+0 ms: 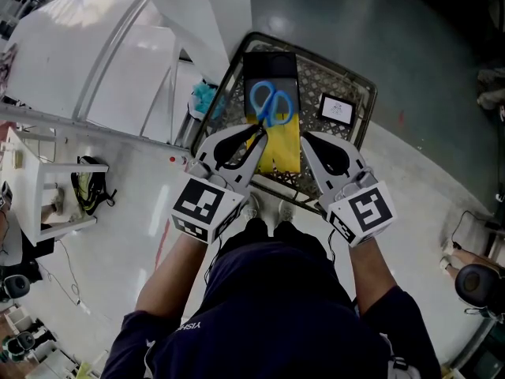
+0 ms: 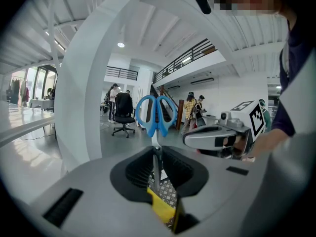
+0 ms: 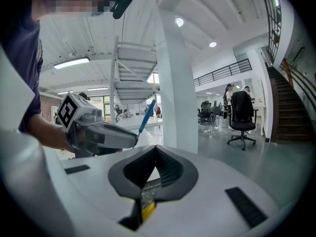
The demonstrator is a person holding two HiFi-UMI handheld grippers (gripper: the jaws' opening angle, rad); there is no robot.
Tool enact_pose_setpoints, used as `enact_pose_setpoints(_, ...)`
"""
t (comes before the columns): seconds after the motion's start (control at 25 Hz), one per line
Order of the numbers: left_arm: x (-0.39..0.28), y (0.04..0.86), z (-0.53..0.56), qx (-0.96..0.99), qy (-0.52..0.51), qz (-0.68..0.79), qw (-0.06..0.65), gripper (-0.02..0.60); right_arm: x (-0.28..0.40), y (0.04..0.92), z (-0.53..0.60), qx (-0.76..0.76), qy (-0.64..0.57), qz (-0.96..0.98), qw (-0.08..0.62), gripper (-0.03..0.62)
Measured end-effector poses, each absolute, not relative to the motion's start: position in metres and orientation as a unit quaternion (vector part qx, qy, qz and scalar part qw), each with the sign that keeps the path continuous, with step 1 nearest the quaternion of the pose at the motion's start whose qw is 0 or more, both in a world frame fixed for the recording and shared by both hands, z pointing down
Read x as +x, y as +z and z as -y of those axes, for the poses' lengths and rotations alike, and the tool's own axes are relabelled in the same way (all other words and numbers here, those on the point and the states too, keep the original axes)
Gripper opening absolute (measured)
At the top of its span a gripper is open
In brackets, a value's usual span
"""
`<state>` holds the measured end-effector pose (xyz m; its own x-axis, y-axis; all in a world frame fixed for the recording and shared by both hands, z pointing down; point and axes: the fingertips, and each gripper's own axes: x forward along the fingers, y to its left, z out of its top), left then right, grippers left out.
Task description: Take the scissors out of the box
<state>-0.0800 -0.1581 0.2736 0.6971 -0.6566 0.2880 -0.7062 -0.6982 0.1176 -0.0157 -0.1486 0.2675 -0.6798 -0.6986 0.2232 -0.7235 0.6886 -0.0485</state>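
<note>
**Item: scissors [image 1: 268,105].** Blue loop handles and steel blades. They are gripped by the blades, with the handles free. In the head view they show over the box [image 1: 282,150], a long yellow-and-black carton lying in a wire basket [image 1: 364,85] on the floor just ahead of the person's feet.

**Holder: left hand-held gripper [image 1: 257,135].** The jaws are closed on the blades. In the left gripper view the steel runs straight up between the ribbed pads, and the handles [image 2: 157,113] stand beyond the tips.

**Long axis.** It runs near to far, in line with the left jaws and roughly along the length of the box. The blades are at the near end, inside the jaws. The handles are at the far end, pointing away from the person.

**Second tool: right hand-held gripper [image 1: 308,139].** It is just to the right of the box's near end. The jaws are drawn together at the tips with nothing between them. Only basket mesh and a yellow corner of the box show below them in the right gripper view.

**Which hand is nearer.** The left, which already has hold of the scissors. The right stands beside them and apart from them.

**Clearance.** The pictures do not show whether the blade tips are fully out of the box. Judged from the axis, withdrawal would be upward and toward the person, along the blades.

**Also in the basket.** A small white card [image 1: 337,109], to the right of the box.
</note>
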Motion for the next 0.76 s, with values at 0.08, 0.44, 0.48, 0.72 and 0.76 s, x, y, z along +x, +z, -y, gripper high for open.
enact_pose_setpoints(0.08, -0.079, 0.273, 0.159, 0.915, 0.113, 0.372, 0.112, 0.074, -0.016, 0.267, 0.150, 0.389, 0.067, 0.914, 0.095, 0.014)
enact_pose_setpoints(0.44, -0.074, 0.275, 0.165, 0.914, 0.115, 0.371, 0.112, 0.074, -0.014, 0.269, 0.156, 0.384, 0.069, 0.916, 0.096, 0.014)
enact_pose_setpoints(0.48, -0.074, 0.274, 0.165, 0.914, 0.115, 0.371, 0.113, 0.074, -0.013, 0.269, 0.157, 0.383, 0.069, 0.916, 0.096, 0.014)
enact_pose_setpoints(0.72, -0.073, 0.274, 0.168, 0.914, 0.115, 0.373, 0.116, 0.074, -0.014, 0.268, 0.160, 0.383, 0.071, 0.916, 0.096, 0.014)
enact_pose_setpoints(0.76, -0.074, 0.275, 0.169, 0.913, 0.115, 0.373, 0.116, 0.074, -0.014, 0.268, 0.161, 0.382, 0.072, 0.916, 0.096, 0.014)
